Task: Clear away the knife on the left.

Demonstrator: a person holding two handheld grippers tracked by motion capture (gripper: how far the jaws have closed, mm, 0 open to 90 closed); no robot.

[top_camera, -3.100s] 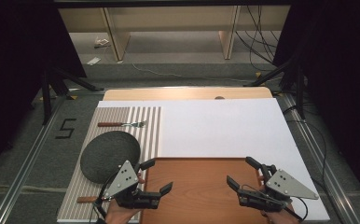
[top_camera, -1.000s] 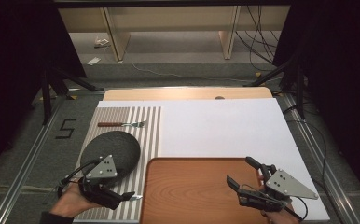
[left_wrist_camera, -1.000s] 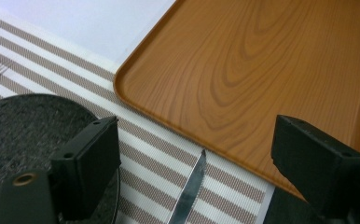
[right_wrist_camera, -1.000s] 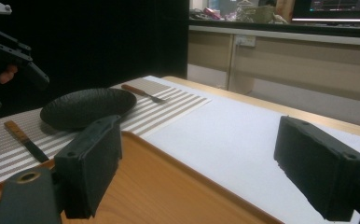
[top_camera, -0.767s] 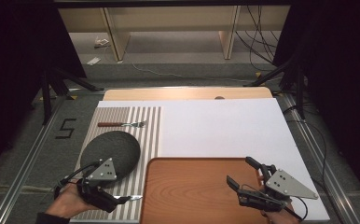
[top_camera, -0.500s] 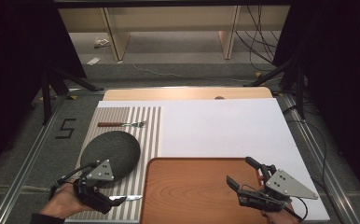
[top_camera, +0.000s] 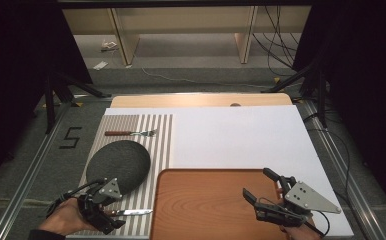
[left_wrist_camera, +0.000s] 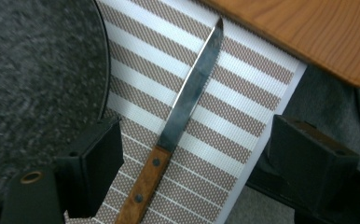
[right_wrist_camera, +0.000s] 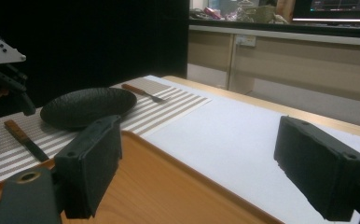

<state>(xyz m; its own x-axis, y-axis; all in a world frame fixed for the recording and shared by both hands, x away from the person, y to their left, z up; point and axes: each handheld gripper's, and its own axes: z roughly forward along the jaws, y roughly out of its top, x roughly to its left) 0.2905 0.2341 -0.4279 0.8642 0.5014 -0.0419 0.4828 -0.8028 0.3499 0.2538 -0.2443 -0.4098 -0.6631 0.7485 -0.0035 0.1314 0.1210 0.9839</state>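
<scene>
A: What sits by the two black jaws?

B: They stand wide apart over a brown wooden tray (right_wrist_camera: 178, 186). A white sheet (right_wrist_camera: 243, 126) lies past it on the desk.

A: And on the left?

B: A dark plate (right_wrist_camera: 88, 107) lies on a striped mat (right_wrist_camera: 169, 105). A knife (right_wrist_camera: 26, 140) lies just beside the plate, and a fork (right_wrist_camera: 143, 93) lies behind it. The other gripper (right_wrist_camera: 1, 79) hangs above the knife.

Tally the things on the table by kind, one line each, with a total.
Knife: 1
Fork: 1
Dark plate: 1
Wooden tray: 1
Striped placemat: 1
Total: 5
</scene>
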